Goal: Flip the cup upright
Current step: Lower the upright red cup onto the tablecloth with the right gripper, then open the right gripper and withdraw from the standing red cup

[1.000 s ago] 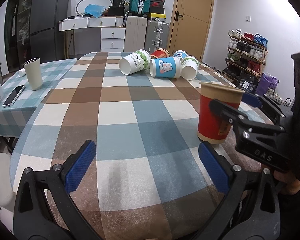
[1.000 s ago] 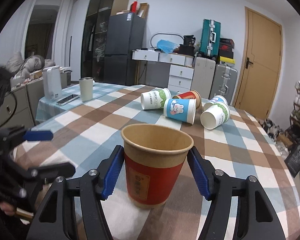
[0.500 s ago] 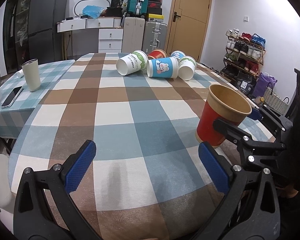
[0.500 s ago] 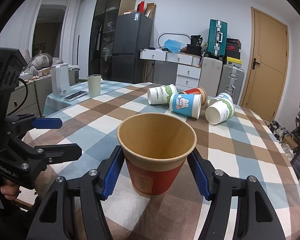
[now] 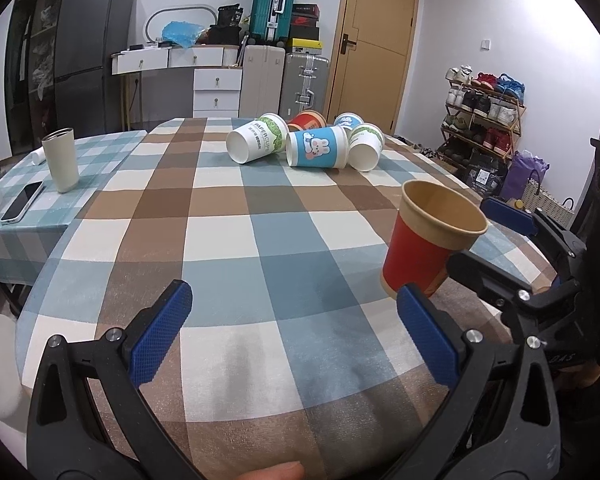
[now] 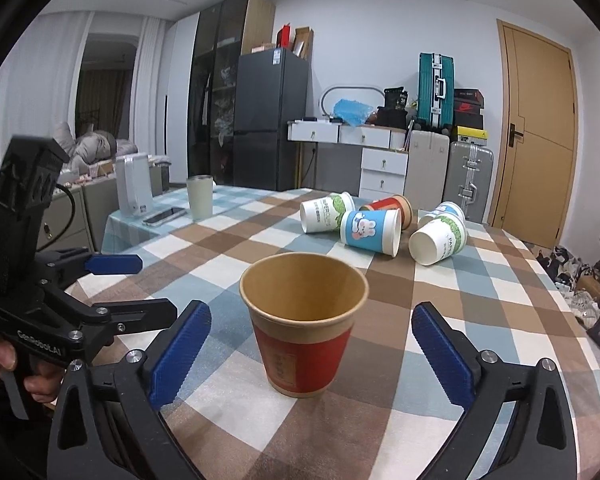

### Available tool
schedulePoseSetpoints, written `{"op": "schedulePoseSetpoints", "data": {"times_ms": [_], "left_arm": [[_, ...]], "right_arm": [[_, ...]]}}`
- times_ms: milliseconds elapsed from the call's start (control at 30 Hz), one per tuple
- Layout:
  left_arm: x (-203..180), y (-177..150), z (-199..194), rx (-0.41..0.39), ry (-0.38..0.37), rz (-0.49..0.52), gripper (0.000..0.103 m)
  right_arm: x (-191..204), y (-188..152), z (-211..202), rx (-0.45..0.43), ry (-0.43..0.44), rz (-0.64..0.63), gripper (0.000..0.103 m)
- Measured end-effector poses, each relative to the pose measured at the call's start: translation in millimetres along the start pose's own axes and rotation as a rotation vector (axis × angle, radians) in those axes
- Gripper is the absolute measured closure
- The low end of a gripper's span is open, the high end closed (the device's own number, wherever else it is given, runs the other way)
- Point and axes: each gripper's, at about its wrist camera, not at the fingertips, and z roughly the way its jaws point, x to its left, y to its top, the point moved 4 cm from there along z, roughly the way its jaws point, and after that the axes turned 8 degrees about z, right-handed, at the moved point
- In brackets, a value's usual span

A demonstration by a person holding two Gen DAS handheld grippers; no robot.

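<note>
This is a lived-in home, a dining room that doubles as storage: ahead of the tongs lies a counter (image 5: 228, 240) under a checked tablecloth, and beyond it, against the far wall, stand a dark refrigerator (image 5: 94, 56), a white chest of drawers (image 5: 216, 88) and hard-shell suitcases (image 5: 306, 84), one teal suitcase (image 5: 272, 4) set on top. To the right of them is a wooden door (image 5: 374, 40) and, further right, a shoe rack (image 5: 482, 116) full of shoes. Far left of the right tongs, a heap of bedding (image 6: 94, 146) lies near pale curtains (image 6: 20, 92).
</note>
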Motion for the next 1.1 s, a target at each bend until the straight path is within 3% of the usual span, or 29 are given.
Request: {"op": "schedulePoseSetpoints", "data": {"times_ms": [633, 1100], "left_arm": [[-28.8, 4.0, -5.6, -0.054, -0.022, 0.051, 0.001], [-42.9, 7.3, -1.6, -0.085, -0.036, 0.081, 0.001]], "right_arm": [[-29.4, -7.9, -31.8, -0.066, 0.057, 0.089, 0.000], [-35.4, -8.4, -36.2, -0.087, 0.063, 0.088, 0.000]]}}
